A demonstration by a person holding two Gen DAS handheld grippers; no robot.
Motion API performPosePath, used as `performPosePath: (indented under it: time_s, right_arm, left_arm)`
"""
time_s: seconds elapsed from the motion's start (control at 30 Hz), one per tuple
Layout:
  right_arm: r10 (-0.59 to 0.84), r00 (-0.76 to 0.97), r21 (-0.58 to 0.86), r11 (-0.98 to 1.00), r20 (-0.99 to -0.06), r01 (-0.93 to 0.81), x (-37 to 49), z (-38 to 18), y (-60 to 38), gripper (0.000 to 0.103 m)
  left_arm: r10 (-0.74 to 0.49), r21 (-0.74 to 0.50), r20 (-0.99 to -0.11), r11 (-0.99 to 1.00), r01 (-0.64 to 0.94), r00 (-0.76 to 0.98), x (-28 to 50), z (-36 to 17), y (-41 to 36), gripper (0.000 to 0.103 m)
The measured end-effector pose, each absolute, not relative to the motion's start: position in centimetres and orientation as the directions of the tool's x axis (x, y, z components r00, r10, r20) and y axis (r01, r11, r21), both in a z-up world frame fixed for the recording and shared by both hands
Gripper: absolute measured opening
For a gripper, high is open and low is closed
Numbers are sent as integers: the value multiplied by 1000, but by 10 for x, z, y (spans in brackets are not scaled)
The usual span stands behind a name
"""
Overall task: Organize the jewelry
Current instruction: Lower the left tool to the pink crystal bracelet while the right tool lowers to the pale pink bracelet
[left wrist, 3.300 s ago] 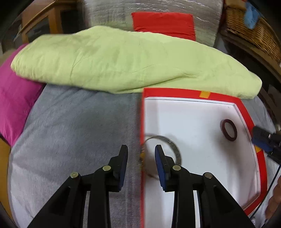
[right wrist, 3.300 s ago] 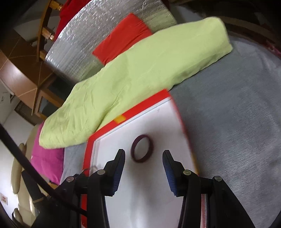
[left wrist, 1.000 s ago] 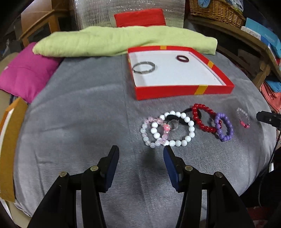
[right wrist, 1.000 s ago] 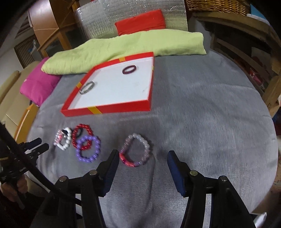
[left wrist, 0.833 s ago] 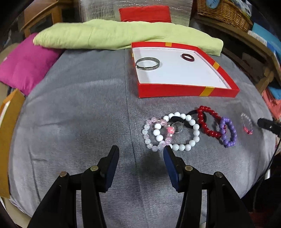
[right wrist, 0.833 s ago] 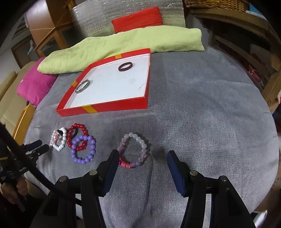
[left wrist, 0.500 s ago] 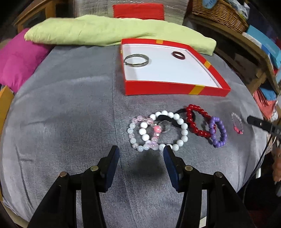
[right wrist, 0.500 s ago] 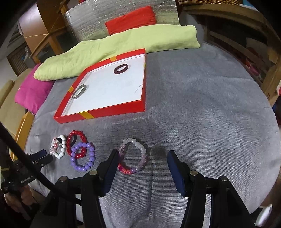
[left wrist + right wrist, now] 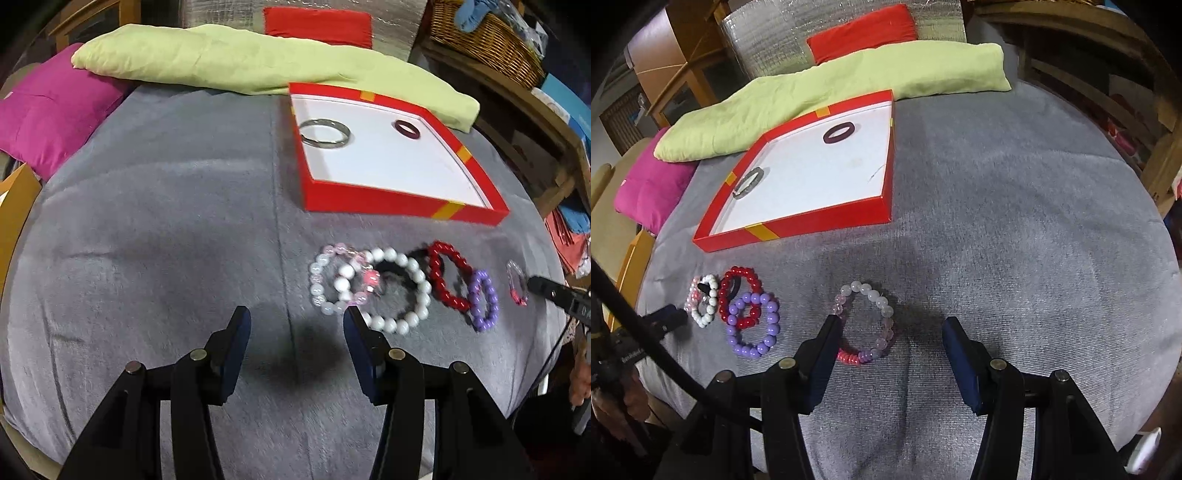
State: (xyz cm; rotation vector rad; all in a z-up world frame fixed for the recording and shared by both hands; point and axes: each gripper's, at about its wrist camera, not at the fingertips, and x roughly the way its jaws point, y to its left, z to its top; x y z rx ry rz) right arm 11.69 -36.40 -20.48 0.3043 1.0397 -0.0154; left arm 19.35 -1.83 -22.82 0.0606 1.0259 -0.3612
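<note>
Both grippers hover over a grey cloth. My left gripper (image 9: 295,317) is open and empty. A pale pink bead bracelet (image 9: 320,284) and a white bead bracelet (image 9: 419,277) lie just ahead of its right finger. Further right are a red bracelet (image 9: 448,277), a purple one (image 9: 482,301) and a small clear one (image 9: 515,282). My right gripper (image 9: 890,328) is open and empty, with the clear-and-pink bracelet (image 9: 882,304) lying by its left finger. The red tray (image 9: 369,201) holds a silver bangle (image 9: 324,134) and a dark ring (image 9: 407,130).
A lime green cushion (image 9: 229,59) lies behind the tray, with a magenta cushion (image 9: 48,118) at the left. A wicker basket (image 9: 487,40) and wooden shelves stand at the right. The cloth drops off near the grippers. The grey cloth to the right of the tray (image 9: 1015,203) is bare.
In the left wrist view the bracelets have slid right and closer, from between the fingers to ahead of the right finger. The right wrist view is almost the same, with the clear bracelet slightly nearer.
</note>
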Motion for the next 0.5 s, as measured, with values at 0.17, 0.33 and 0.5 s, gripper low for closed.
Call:
performPosePath:
  time_s: [0.17, 0.33, 0.5]
  right_arm:
    - [131, 501, 235, 960, -855, 150, 119, -210, -360, 54]
    - [110, 501, 208, 968, -858, 143, 120, -213, -354, 53]
    - [90, 508, 182, 974, -857, 135, 122, -214, -350, 44]
  left_arm:
    - [-269, -133, -841, 944, 303, 469, 203, -226, -15, 53]
    - [-263, -122, -830, 946, 301, 492, 213, -224, -20, 53]
    - [-224, -72, -842, 948, 310, 491, 227, -233, -31, 53]
